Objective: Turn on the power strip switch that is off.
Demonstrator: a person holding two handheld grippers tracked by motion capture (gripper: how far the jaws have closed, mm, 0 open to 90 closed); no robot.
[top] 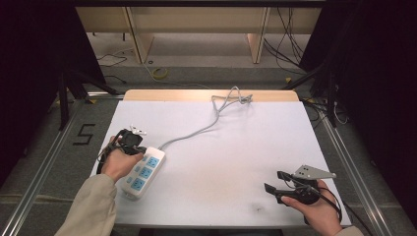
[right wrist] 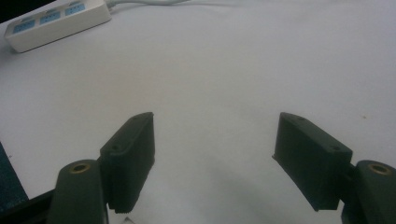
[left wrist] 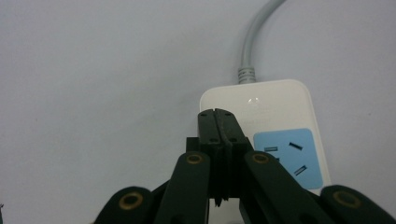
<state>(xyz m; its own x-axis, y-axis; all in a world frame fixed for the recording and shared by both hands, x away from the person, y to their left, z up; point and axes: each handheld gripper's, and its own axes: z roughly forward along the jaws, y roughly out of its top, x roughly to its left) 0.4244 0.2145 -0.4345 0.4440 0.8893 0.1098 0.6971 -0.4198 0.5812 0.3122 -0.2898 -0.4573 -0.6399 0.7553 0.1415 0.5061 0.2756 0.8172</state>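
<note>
A white power strip (top: 145, 172) with blue socket faces lies at the table's left front, and its grey cable (top: 196, 130) runs to the far edge. My left gripper (top: 132, 140) hovers over the strip's cable end. In the left gripper view the jaws (left wrist: 216, 114) are pressed together with nothing between them, their tips over the white end of the strip (left wrist: 280, 107) beside a blue socket (left wrist: 289, 156). I cannot tell whether they touch it. My right gripper (top: 274, 181) rests at the front right, open and empty (right wrist: 212, 135), well away from the strip (right wrist: 56, 23).
The white table top (top: 236, 147) stretches bare between the two hands. The cable ends in a loose coil (top: 231, 98) at the far edge. Dark curtains and metal floor rails flank the table.
</note>
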